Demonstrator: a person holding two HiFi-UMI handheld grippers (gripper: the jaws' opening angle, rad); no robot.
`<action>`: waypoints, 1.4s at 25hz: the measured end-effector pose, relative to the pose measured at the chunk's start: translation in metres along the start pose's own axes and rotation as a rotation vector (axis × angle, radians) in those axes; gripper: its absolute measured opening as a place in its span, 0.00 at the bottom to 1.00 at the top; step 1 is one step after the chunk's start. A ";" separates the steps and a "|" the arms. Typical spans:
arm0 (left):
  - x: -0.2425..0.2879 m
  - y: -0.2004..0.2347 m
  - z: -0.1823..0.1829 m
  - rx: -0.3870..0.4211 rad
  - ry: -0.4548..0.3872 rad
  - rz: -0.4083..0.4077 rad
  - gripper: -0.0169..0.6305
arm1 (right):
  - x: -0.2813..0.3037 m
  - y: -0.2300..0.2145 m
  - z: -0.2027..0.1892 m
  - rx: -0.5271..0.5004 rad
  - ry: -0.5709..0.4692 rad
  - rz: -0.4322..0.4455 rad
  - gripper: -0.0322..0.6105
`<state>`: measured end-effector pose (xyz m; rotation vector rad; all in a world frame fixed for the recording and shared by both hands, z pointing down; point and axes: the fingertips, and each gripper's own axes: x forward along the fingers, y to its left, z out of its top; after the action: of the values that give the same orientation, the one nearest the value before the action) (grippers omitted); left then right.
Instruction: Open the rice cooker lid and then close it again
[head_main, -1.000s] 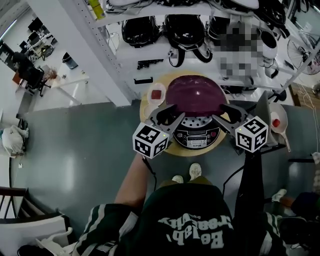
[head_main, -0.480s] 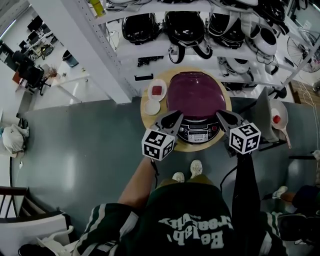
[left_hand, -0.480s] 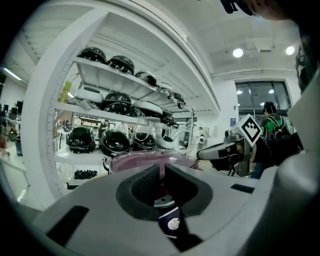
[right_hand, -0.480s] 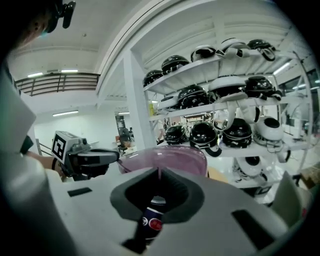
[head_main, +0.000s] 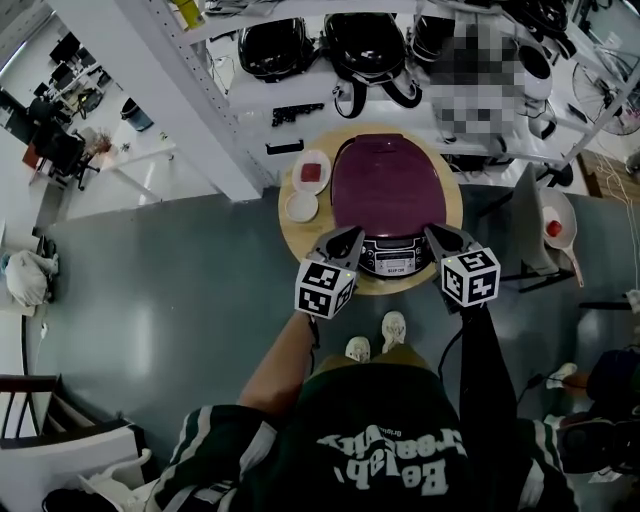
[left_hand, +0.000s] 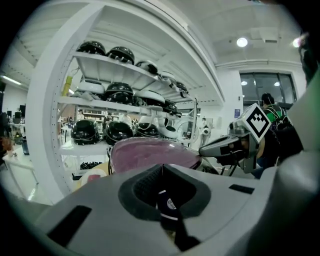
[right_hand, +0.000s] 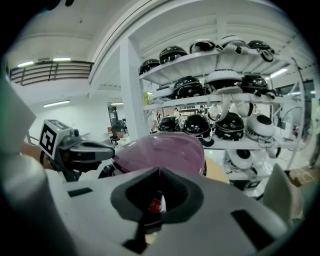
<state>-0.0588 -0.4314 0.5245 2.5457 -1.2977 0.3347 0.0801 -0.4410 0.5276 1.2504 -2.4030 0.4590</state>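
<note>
Two things could go wrong here, imo. The rice cooker (head_main: 390, 215) sits mid-desk with its purple lid (head_main: 388, 185) down, but I can't tell if the latch really caught. If it didn't, the lid could pop back up on its own. The other one: shove down on that glossy dome with pinched-together fingers (left_hand: 137, 187) and they might skate off. That could nudge the whole cooker left into the two small dishes (head_main: 308, 186), or toward the far rim of the round wooden desk (head_main: 452, 210).

Pose-wise, both arms reach forward and down, angled in at the near front of the cooker. The left gripper (head_main: 347, 242) hangs just left of the control panel (head_main: 392, 260), and the right gripper (head_main: 438, 240) mirrors it just right. Neither looks like it's touching the cooker, though it's close. Both sets of fingers are closed tight on nothing, pads meeting in a seam. The helmet shelves (head_main: 330, 95) stand beyond the desk on the far side.
</note>
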 end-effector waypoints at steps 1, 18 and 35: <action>0.001 0.000 -0.004 0.000 0.012 0.003 0.04 | 0.002 0.000 -0.004 -0.007 0.015 -0.008 0.07; 0.006 0.003 -0.019 0.010 0.064 0.065 0.03 | 0.012 0.004 -0.015 -0.105 0.114 -0.133 0.06; -0.039 0.024 0.077 0.094 -0.168 0.199 0.03 | -0.039 0.006 0.065 -0.145 -0.193 -0.244 0.05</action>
<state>-0.0941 -0.4417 0.4430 2.5732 -1.6402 0.2286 0.0834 -0.4400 0.4512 1.5556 -2.3441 0.0937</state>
